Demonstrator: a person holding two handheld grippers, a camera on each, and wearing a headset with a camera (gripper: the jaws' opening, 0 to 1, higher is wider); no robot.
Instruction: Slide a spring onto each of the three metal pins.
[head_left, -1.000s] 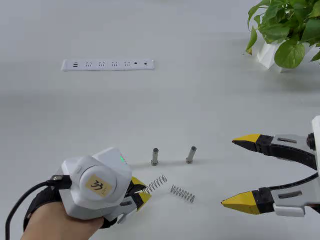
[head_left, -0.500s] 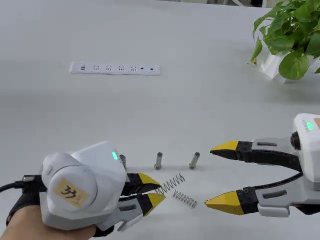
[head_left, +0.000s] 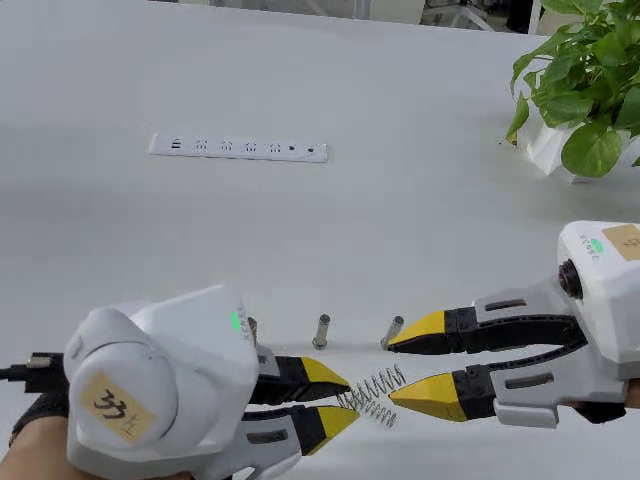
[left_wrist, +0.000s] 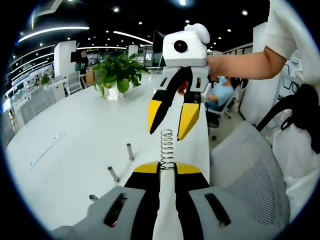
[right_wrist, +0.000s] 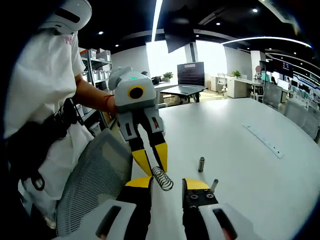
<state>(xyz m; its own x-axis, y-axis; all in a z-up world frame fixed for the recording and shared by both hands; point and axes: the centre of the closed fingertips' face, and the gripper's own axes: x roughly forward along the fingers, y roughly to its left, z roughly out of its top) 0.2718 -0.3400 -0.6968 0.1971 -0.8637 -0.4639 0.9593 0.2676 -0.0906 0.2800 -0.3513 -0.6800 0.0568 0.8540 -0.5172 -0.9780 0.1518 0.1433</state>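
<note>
Spring: thin steel coil spring (head_left: 375, 384), held above the white surface (head_left: 300, 230) near its front edge, before three upright metal pins (head_left: 322, 330).
Left gripper (head_left: 348, 398): fingers pinched onto one end.
Right gripper (head_left: 392, 371): fingers spread around the free end.
Handling: judged light, bendy; best gripped near an end.

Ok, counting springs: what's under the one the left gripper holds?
A second spring lies on the table below the held spring, partly covered by it.

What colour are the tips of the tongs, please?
Yellow on both the left tongs and right tongs, clearest in the head view.
</note>
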